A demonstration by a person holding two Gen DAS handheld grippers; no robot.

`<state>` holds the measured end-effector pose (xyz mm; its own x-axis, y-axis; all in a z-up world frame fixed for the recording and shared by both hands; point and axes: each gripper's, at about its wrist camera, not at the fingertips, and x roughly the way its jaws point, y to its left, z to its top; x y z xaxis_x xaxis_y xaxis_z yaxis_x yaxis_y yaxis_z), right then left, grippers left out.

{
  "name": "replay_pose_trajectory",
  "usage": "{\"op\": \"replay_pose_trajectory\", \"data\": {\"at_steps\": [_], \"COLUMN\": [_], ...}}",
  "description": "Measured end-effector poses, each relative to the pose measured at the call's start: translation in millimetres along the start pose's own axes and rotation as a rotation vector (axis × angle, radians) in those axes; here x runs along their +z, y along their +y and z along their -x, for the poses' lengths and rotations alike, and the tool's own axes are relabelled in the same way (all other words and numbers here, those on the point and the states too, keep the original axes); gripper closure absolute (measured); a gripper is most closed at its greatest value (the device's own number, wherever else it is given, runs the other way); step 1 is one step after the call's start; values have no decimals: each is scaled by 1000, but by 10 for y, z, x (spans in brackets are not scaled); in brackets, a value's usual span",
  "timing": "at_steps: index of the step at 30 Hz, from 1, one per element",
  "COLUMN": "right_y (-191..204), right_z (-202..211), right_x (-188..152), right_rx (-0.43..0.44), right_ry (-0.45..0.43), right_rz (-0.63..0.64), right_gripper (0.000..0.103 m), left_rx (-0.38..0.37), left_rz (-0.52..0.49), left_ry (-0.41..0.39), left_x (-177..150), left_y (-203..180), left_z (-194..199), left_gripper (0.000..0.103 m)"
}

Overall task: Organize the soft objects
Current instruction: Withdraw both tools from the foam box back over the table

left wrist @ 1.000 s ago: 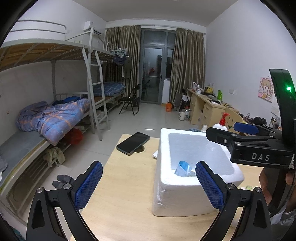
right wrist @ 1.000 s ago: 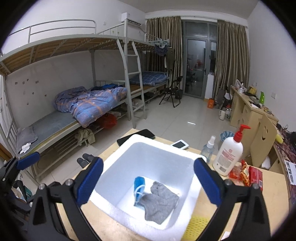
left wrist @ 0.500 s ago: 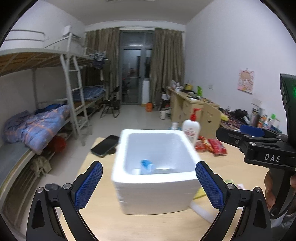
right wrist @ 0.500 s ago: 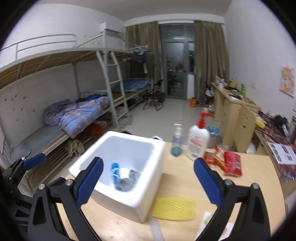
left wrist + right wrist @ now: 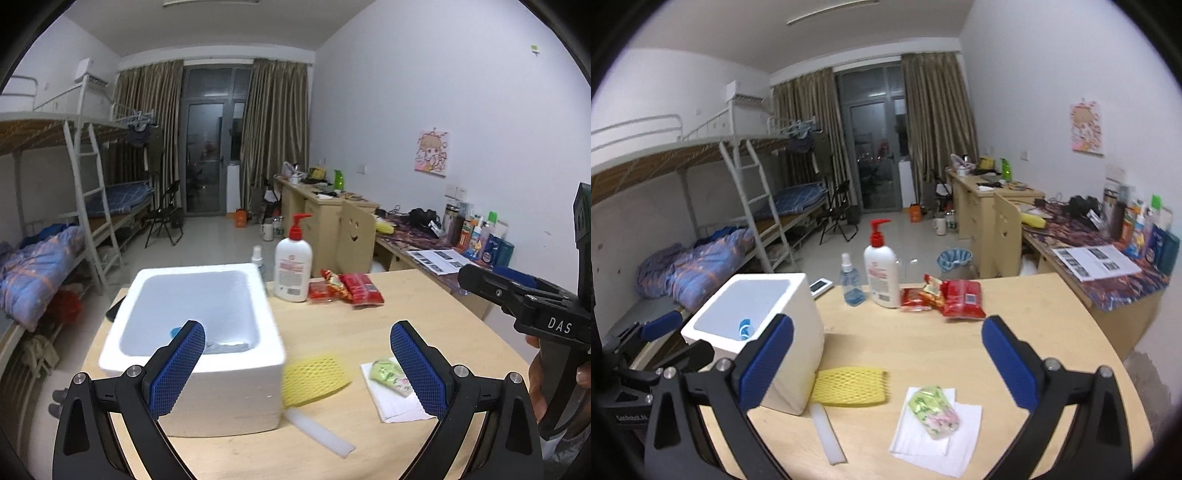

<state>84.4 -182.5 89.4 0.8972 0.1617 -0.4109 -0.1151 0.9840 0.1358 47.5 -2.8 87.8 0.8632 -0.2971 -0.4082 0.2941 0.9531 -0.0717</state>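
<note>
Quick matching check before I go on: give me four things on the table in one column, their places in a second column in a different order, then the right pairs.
Things:
1. yellow foam net
2. green packet
3. lotion pump bottle
4. blue item

Places:
A. inside the white foam box
B. on the white paper
C. upright between the spray bottle and the red snack packets
D. flat on the table against the box's near corner

Pairs: 1-D, 2-B, 3-C, 4-A
</note>
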Motion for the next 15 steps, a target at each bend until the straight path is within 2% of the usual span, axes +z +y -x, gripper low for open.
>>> {"op": "replay_pose_trajectory", "data": {"at_steps": [8,15], "right_y": [-147,-147], "right_z": [130,223], "right_x": [-141,-341], "right_rx": [-21,-18], "right_ry": [-27,-75], "right_rz": [-4,34], "right_gripper": [0,0], "left_rx": [-18,-11], "left_rz": [18,22], "left_ry": [-23,-79], "left_x": [-54,-273], "left_y": [-102,-161], "left_z": [4,55], "left_gripper": [2,2]}}
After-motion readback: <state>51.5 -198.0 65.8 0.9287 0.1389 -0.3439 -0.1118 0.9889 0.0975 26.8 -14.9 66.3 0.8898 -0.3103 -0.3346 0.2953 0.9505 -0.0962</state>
